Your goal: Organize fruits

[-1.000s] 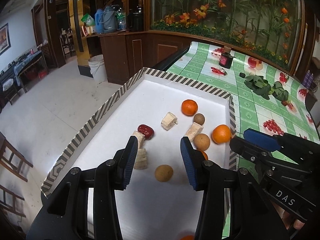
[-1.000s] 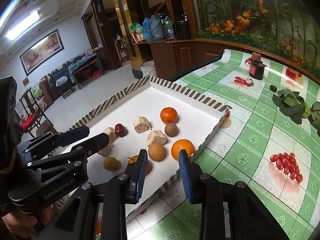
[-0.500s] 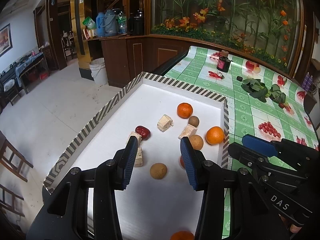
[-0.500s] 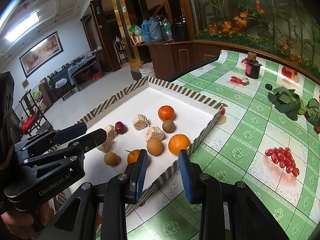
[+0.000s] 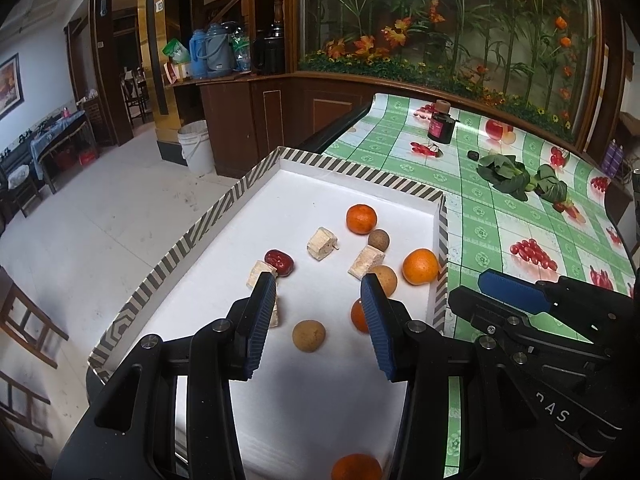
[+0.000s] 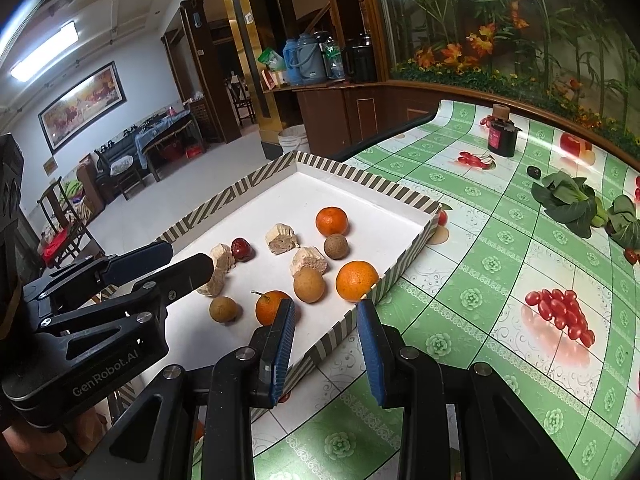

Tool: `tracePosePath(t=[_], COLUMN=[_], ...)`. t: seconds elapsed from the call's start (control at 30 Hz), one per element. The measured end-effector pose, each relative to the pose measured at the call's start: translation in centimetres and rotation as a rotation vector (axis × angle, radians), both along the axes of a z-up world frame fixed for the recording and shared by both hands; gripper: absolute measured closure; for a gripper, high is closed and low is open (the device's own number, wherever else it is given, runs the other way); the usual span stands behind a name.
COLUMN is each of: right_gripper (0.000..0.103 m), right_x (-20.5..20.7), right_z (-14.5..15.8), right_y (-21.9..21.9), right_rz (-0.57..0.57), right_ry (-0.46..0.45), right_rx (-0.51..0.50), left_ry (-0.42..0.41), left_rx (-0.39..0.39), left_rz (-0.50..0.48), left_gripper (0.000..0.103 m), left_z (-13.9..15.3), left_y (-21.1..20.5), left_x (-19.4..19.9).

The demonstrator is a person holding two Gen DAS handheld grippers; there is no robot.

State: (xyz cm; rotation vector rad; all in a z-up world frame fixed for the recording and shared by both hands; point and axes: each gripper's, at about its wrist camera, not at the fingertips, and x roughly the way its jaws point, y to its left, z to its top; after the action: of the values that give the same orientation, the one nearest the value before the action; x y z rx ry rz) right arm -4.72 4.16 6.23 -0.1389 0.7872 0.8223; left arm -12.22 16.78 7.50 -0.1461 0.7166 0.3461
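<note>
Left wrist view: left gripper (image 5: 318, 294) hovers spread, empty, above the tray (image 5: 360, 174); it should lower squarely astride the brown fruit (image 5: 308, 335). Right gripper (image 6: 326, 322) is likewise spread.

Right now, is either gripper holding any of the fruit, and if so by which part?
Nothing is held. The left gripper and the right gripper are both open with empty gaps; the fruit lies loose in the tray.

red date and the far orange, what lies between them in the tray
One pale cut chunk lies between the red date and the far orange, clearest in the left wrist view.
</note>
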Motion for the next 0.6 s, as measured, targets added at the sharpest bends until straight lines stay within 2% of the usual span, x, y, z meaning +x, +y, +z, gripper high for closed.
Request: tracePosePath(t=[0.37,0.6], right_gripper=[0.072,0.072], right_x=[-0.1,0.1], right_z=[-0.3,-0.4], right_y=[0.0,-0.3], right_rz=[0.004,-0.005], right_ry=[0.004,0.011], right_rx=[-0.020,-0.015], left_ry=[0.000,-0.035], left_rx=[0.008,0.044], left_rz=[-0.006,-0.013], left_gripper=[0.059,0.059], left_z=[-0.1,0.3], left_y=[-0.8,-1.5], left_x=[0.0,-0.2])
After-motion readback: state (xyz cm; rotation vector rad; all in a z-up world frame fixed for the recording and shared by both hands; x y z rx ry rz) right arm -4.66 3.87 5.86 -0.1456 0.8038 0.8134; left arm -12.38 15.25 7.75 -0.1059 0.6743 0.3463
